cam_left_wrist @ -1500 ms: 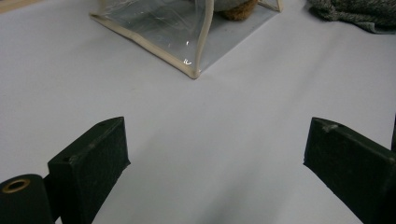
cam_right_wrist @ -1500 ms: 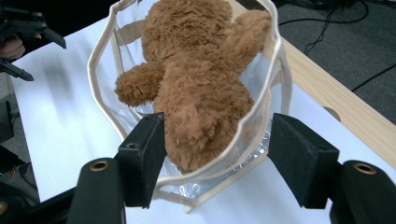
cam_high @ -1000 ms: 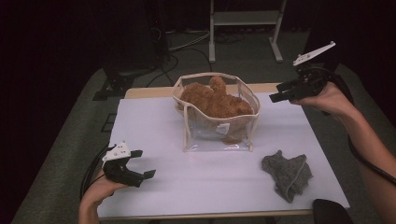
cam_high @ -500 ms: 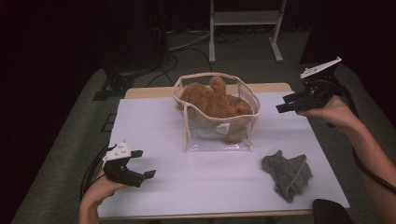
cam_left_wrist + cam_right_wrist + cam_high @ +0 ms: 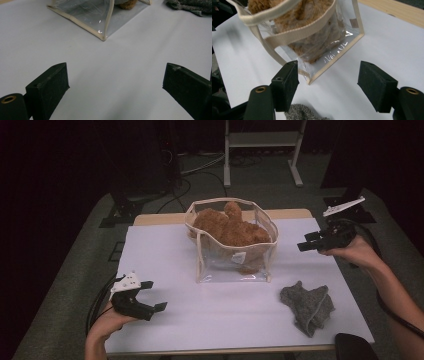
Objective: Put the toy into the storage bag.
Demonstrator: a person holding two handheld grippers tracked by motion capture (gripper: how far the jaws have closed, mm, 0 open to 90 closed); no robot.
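Clear bag mid-table, both your grippers off it
Your right gripper (image 5: 306, 241) hangs wide open, holding nothing, just right of the clear bag (image 5: 232, 250) with brown fluff; your left gripper (image 5: 150, 296), open and holding nothing too, sits well apart at front-left. Grey cloth (image 5: 307, 306) lies front-right.

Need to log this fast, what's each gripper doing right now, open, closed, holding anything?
Left gripper: open, holding nothing, above the white tabletop.
Right gripper: open, holding nothing, beside the clear plastic cream-trimmed bag.
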